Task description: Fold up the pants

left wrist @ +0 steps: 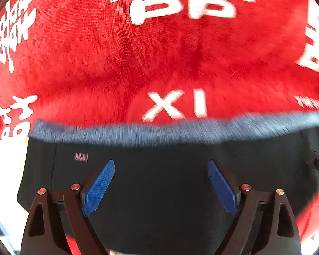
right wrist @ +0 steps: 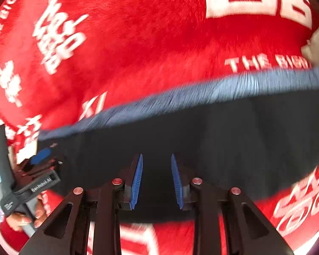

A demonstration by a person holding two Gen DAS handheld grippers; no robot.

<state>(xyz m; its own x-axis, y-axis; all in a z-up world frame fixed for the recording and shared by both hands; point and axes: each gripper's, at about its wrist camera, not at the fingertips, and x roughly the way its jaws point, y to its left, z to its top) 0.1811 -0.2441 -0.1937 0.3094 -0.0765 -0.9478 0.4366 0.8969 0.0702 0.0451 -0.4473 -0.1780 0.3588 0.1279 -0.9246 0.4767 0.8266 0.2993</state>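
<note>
Pants [left wrist: 159, 180] dark, blue waistband | blanket [left wrist: 95, 63] reads "XI" | left tool [left wrist: 161, 188] wide apart | right tool [right wrist: 156, 181] narrowly apart, empty

My left gripper [left wrist: 161, 183] hangs over dark pants [left wrist: 159, 180], jaws wide apart, nothing btwn the blue pads [left wrist: 98, 188], pointing steeply down. Pants' blue-grey waistband [left wrist: 170, 130] runs across mid-frame, blurred. Beyond it, a red cloth [left wrist: 95, 48] w/ white lettering fills the top. Small striped tag [left wrist: 80, 156] on pants, left of my left pad.

Pants [left wrist: 159, 191] on blanket [left wrist: 95, 53]; waistband [left wrist: 180, 131] at far edge.
</note>
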